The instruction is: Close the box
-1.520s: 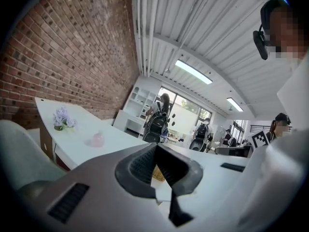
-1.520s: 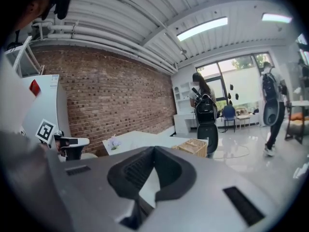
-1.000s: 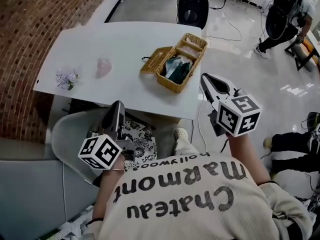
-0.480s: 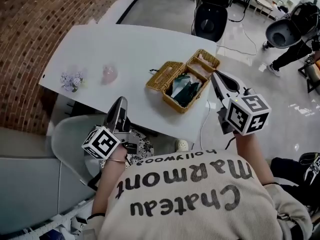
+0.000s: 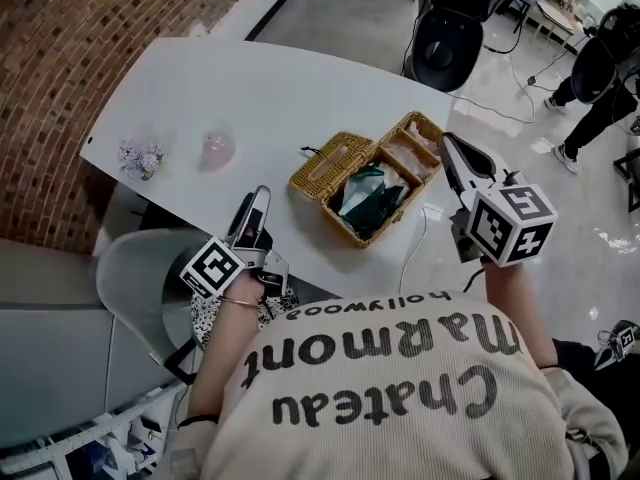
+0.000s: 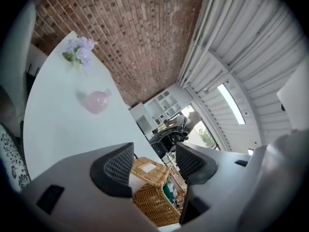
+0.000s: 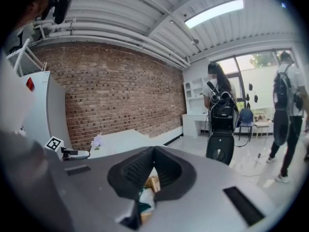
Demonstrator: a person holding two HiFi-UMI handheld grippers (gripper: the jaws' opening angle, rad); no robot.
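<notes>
Left gripper view shows the left tongs (image 6: 153, 149) with their jaws apart, having just been opening, and nothing pressed between the ribbed pads; the wicker box (image 6: 149, 190) shows through the gap, further off on the bench. In the right gripper view the right tongs (image 7: 153, 150) have their jaws together at the tips, clamped on nothing, with a sliver of the box and some green visible below where they meet. From the head view, the left tongs hover over the near edge of the white bench (image 5: 200, 83), just to the left of the box, while the right tongs hang close to its right end. The box sits near the bench's front edge, open, with a woven flap (image 5: 328, 163) folded out to its left and dark green cloth (image 5: 368, 193) inside. Well apart, toward the brick wall (image 5: 70, 58), lie a pink object (image 5: 218, 148) and a small sprig of lilac flowers (image 5: 140, 156). A black chair (image 5: 448, 33) stands beyond the bench.
</notes>
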